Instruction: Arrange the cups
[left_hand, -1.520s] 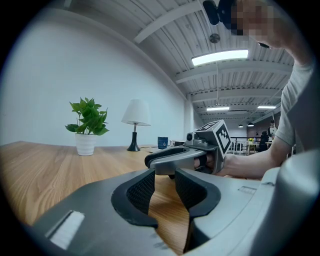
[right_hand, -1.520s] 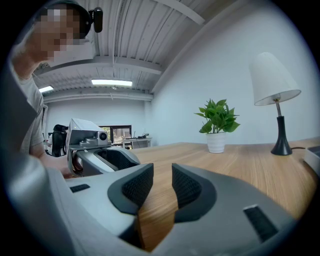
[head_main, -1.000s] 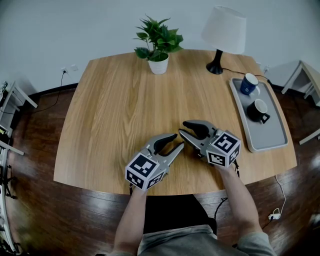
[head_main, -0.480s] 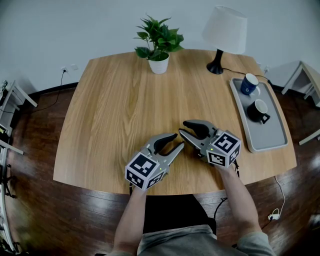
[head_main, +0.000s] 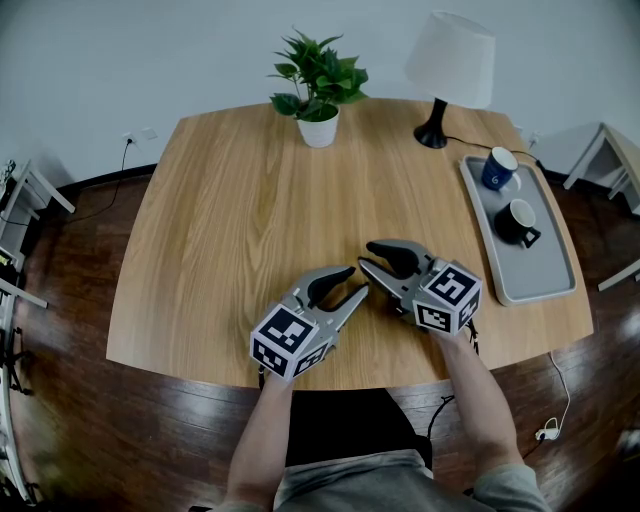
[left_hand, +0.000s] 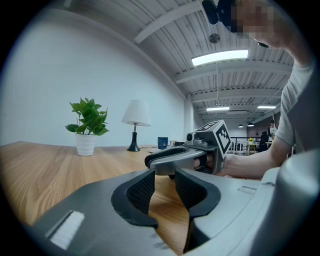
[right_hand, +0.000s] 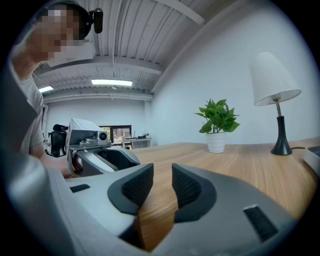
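Looking down on a wooden table with rounded corners, set on a dark wood floor before a pale wall. The gripper views add a white ribbed ceiling with strip lights.

A grey tray lies along the table's right edge. A lamp with a white shade and black base stands at the far right corner. A plant in a white pot sits at the middle of the far edge.

Both grippers are held near the middle of the near edge, their tips close together. The left gripper is released, its jaws spread with only bare wood between them. The right gripper is also empty, its jaws a narrow gap apart.

Both cups stand on the tray's far half. The blue cup is at the far end and the black cup is just nearer, the two apart.

Pale furniture is cut off at the left and right sides and is hard to identify. The marker cubes hide the person's hands, so only the forearms show. The blue cup's white mark is too small to read.
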